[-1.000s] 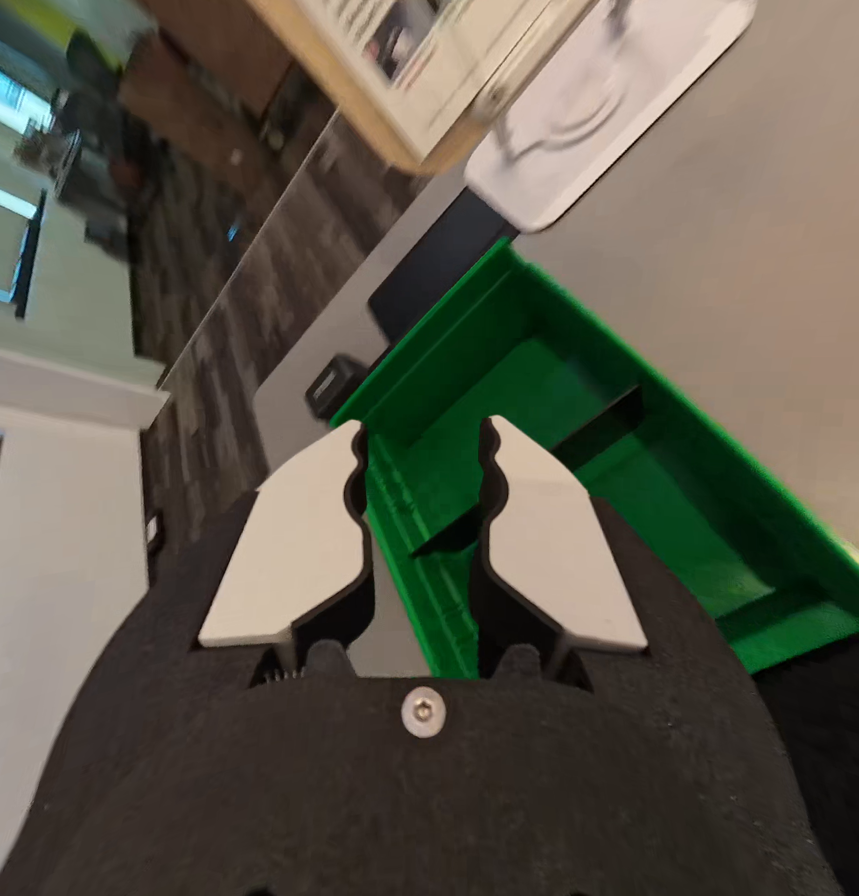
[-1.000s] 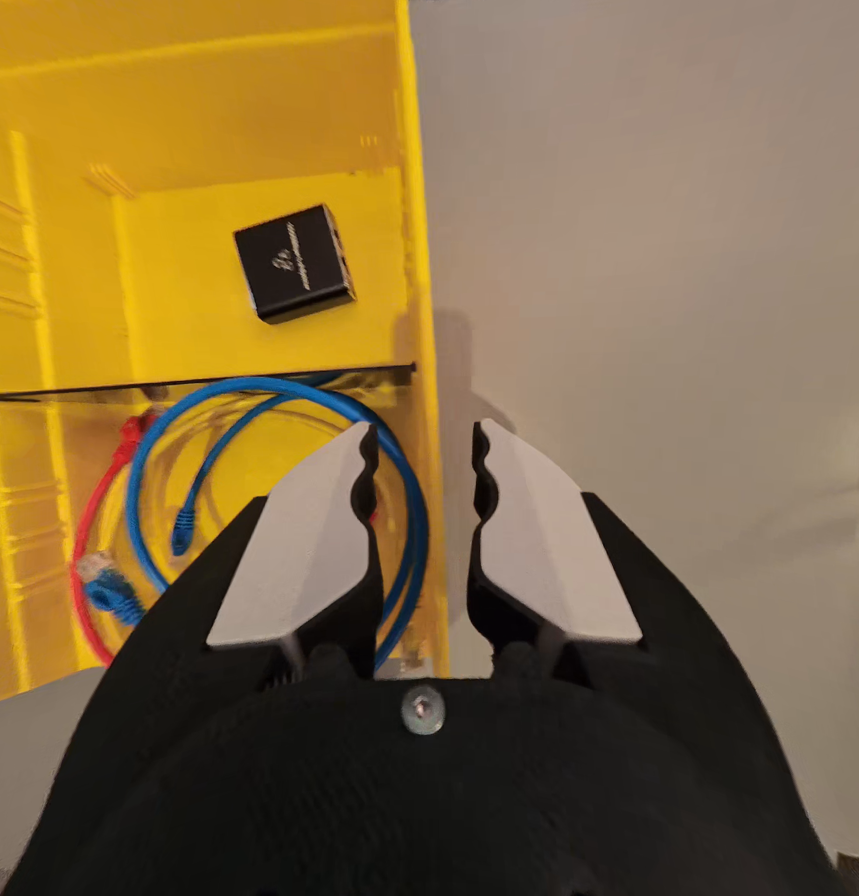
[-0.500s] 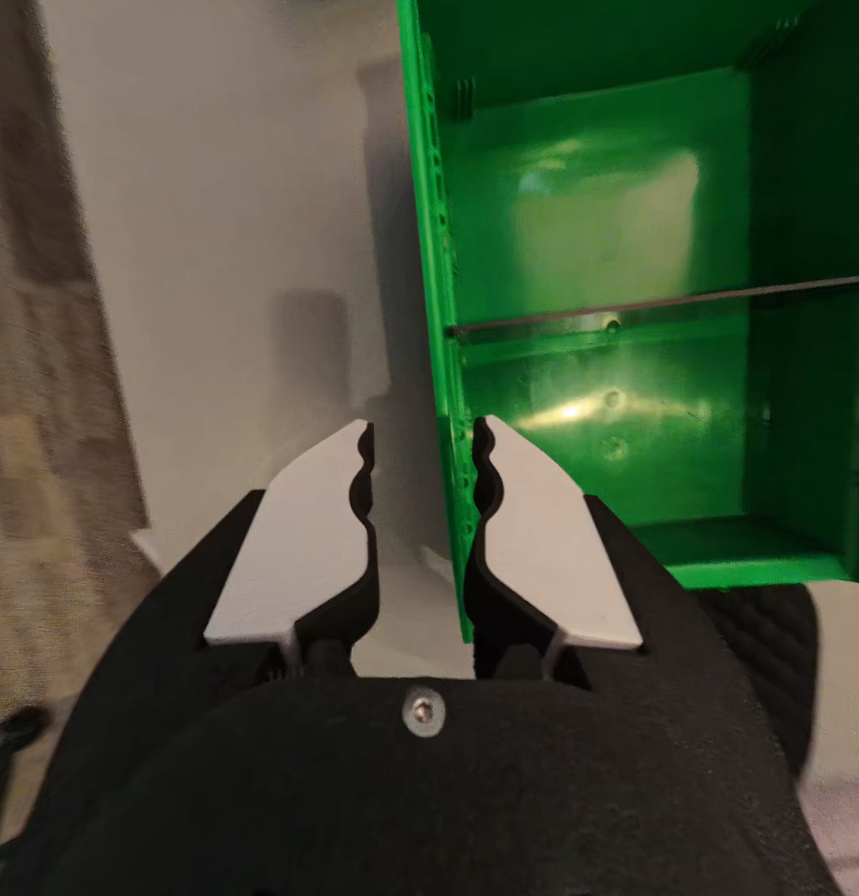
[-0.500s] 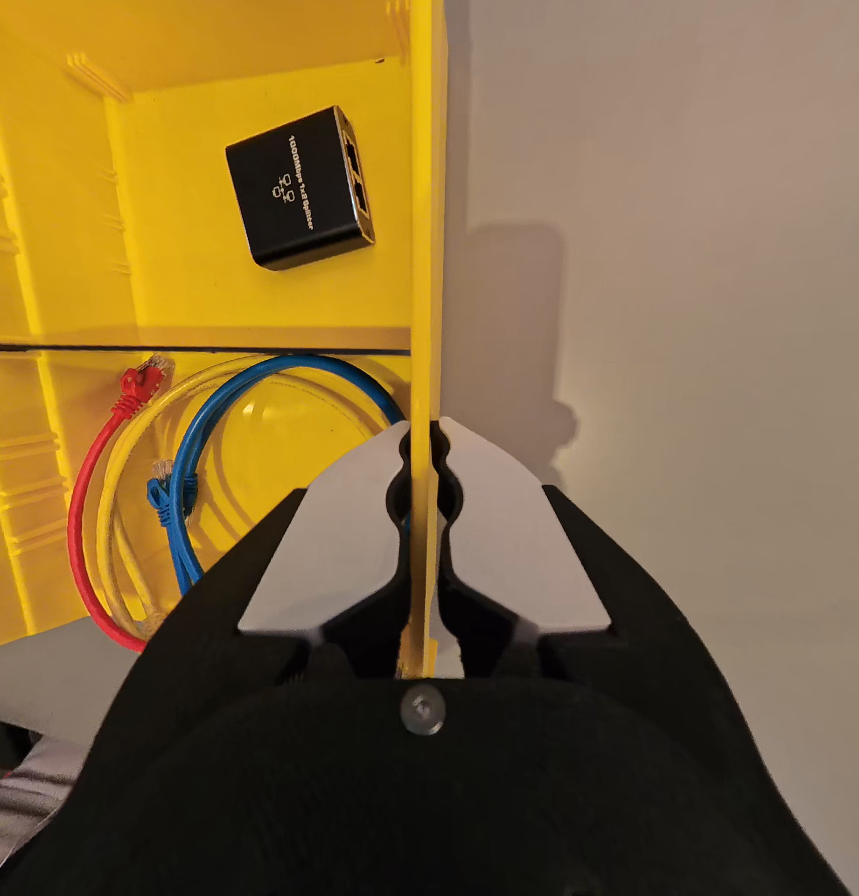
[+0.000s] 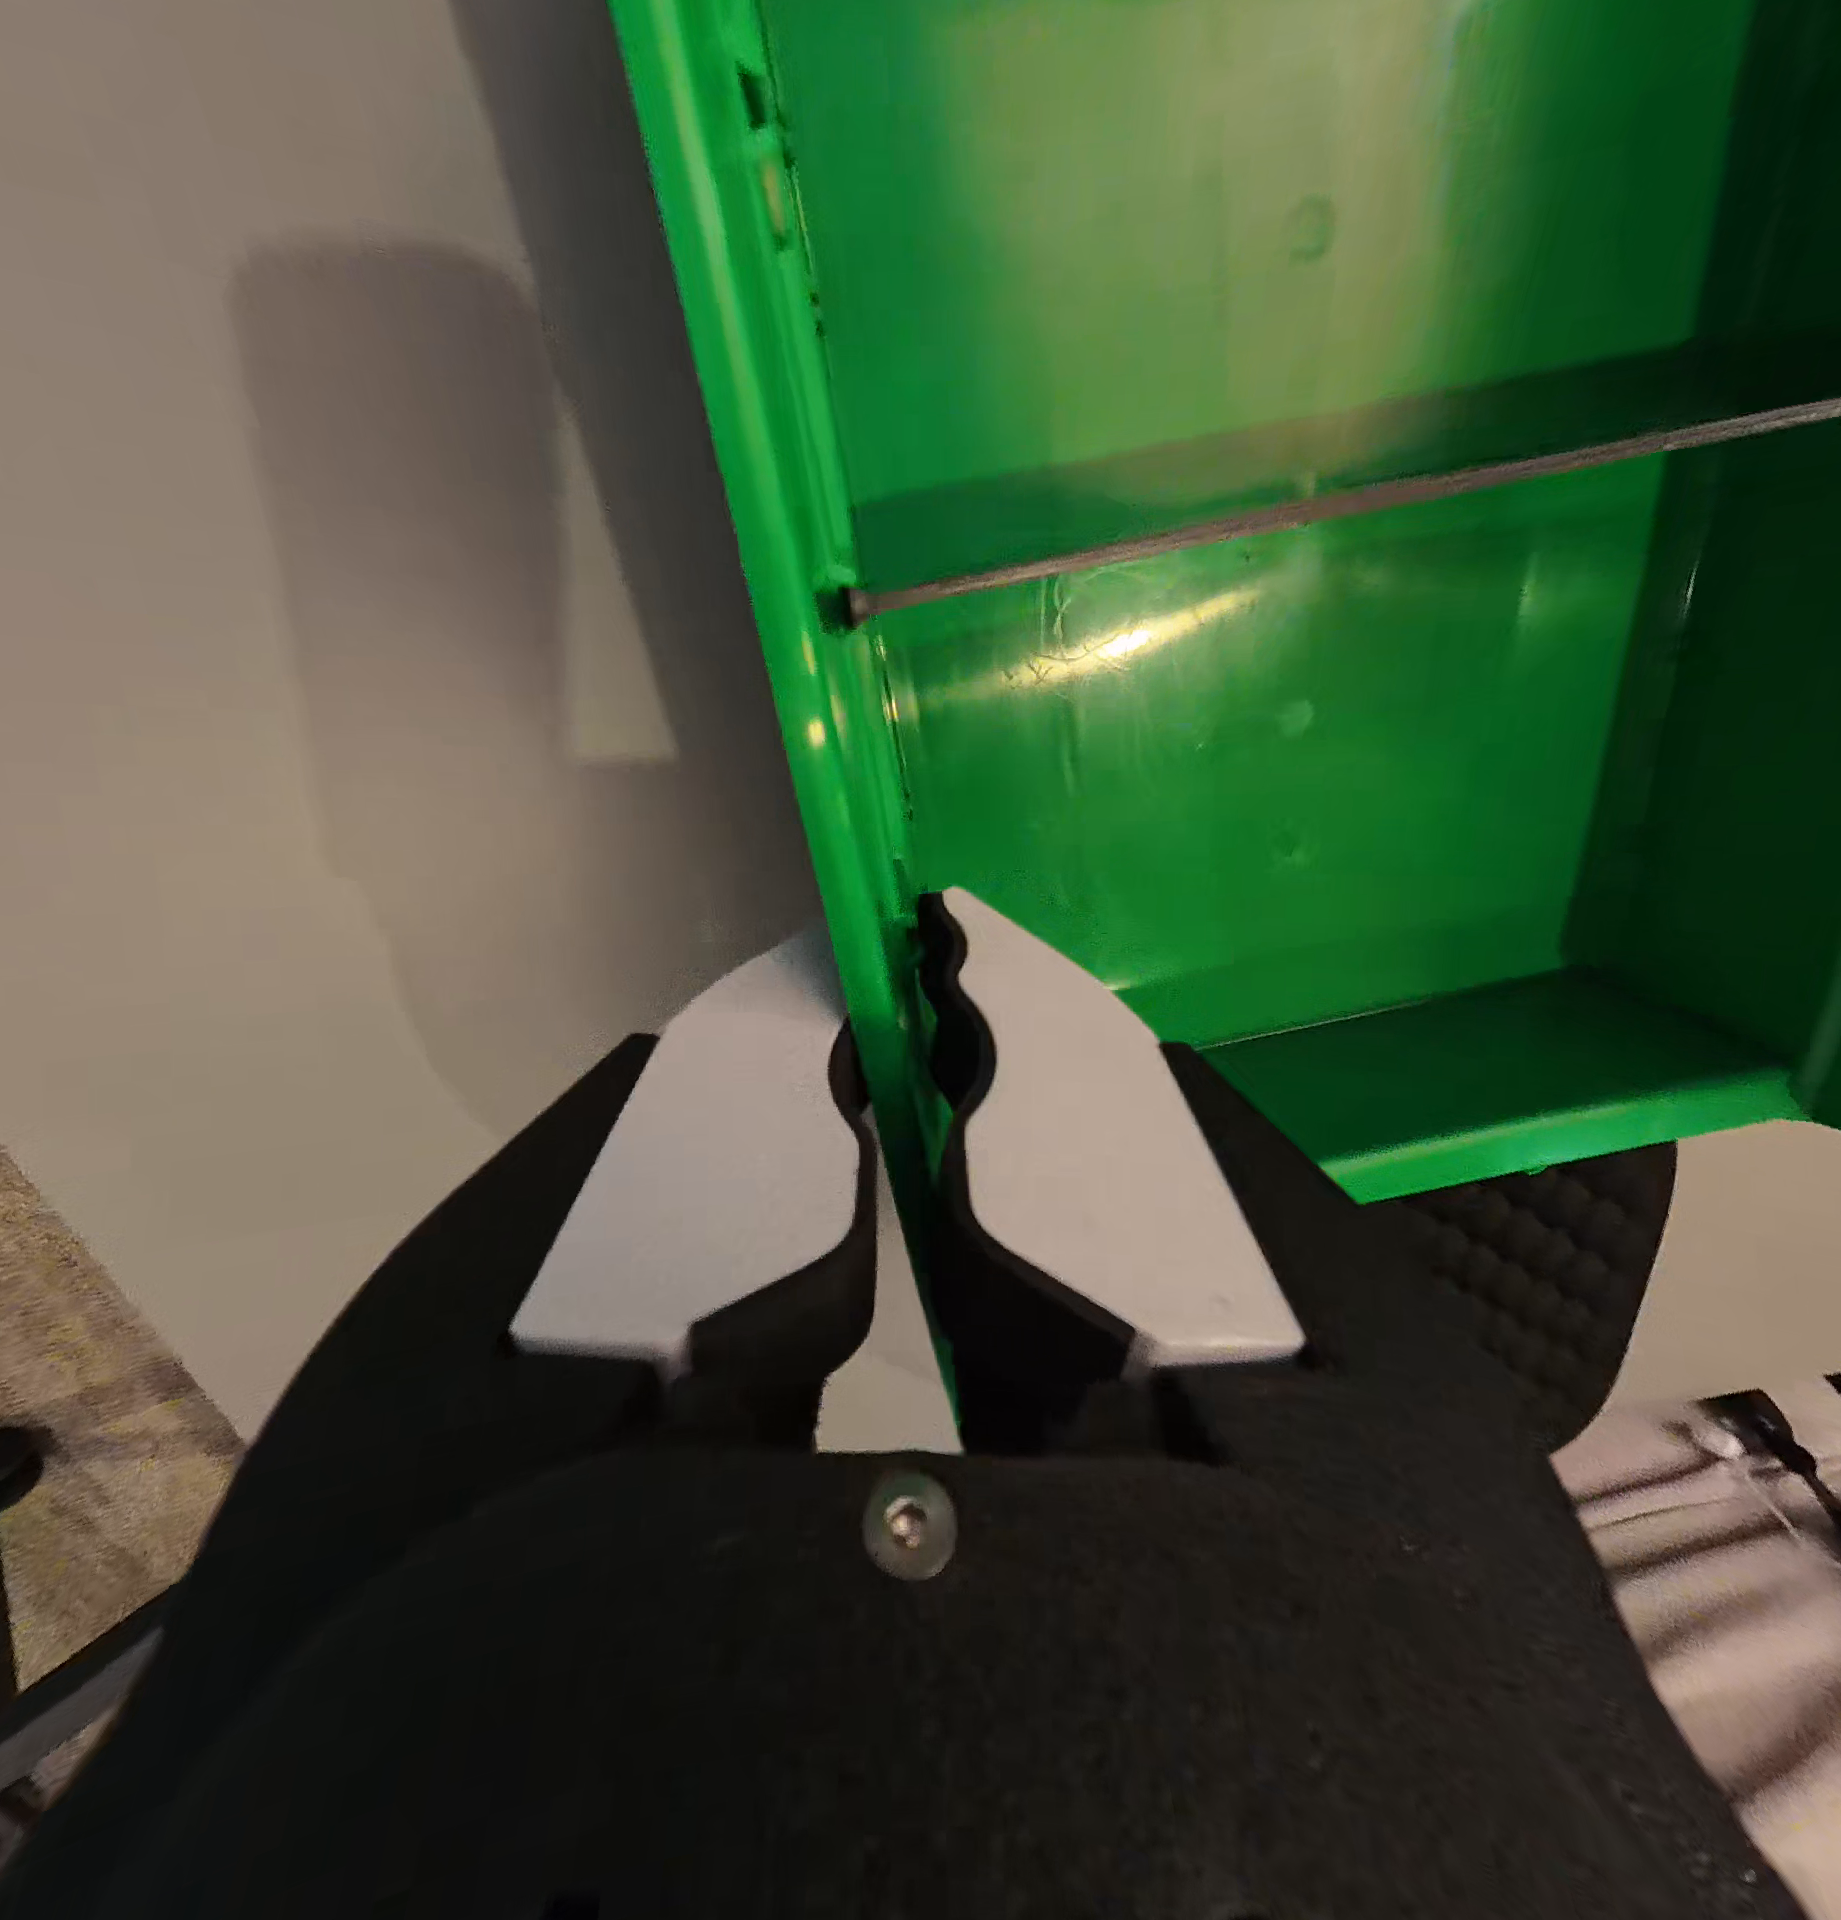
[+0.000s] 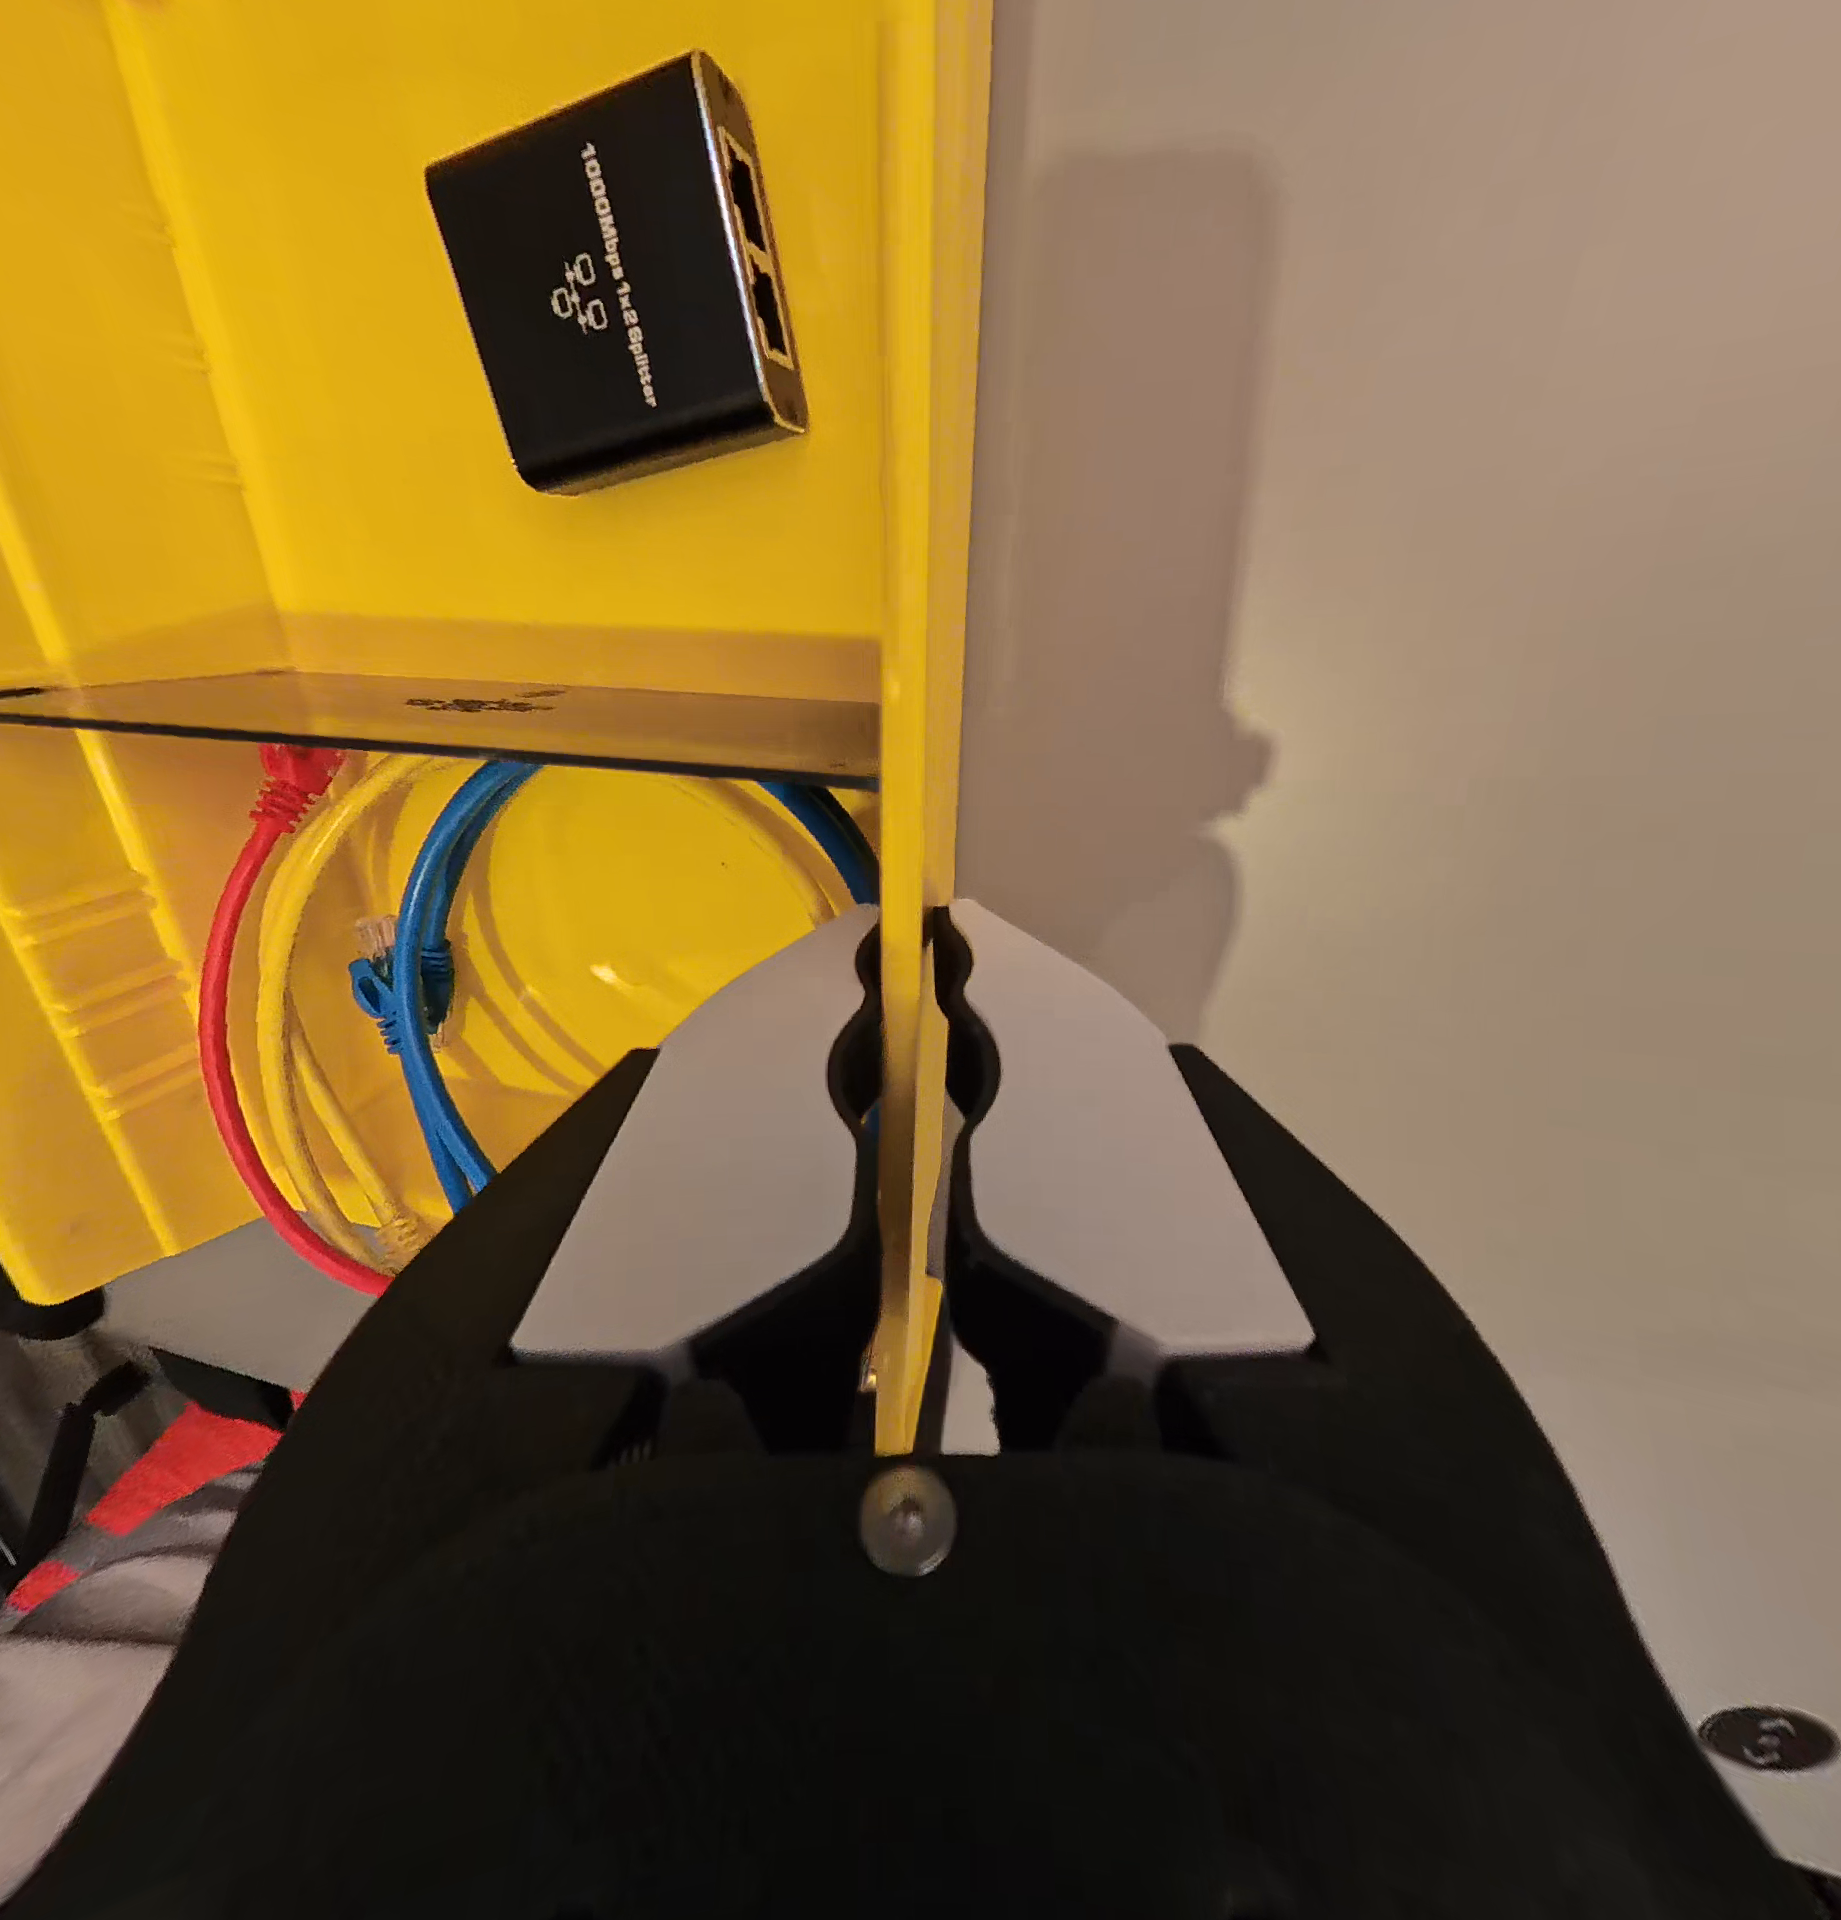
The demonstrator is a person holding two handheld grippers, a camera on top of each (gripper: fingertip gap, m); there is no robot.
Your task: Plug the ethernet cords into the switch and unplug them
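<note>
Both grippers clamped bin walls.
Left gripper [image 5: 911,997] pinched the green plastic bin [image 5: 781,540]; right gripper [image 6: 911,997] pinched the yellow plastic bin [image 6: 926,520]. A jerk might have slid the small black metal switch [image 6: 604,281], upper left.

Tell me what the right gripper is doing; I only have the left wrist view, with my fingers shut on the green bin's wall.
Observer: The right gripper is shut on the side wall of a yellow bin.
Operator: Report where the switch is.
Observer: A small black switch lies in the yellow bin's far compartment, its two ports facing the gripped wall.
Operator: Give me the cords.
Observer: Coiled in the near compartment, behind a dark divider: a red cord, a yellow cord and a blue cord. None is plugged in.
</note>
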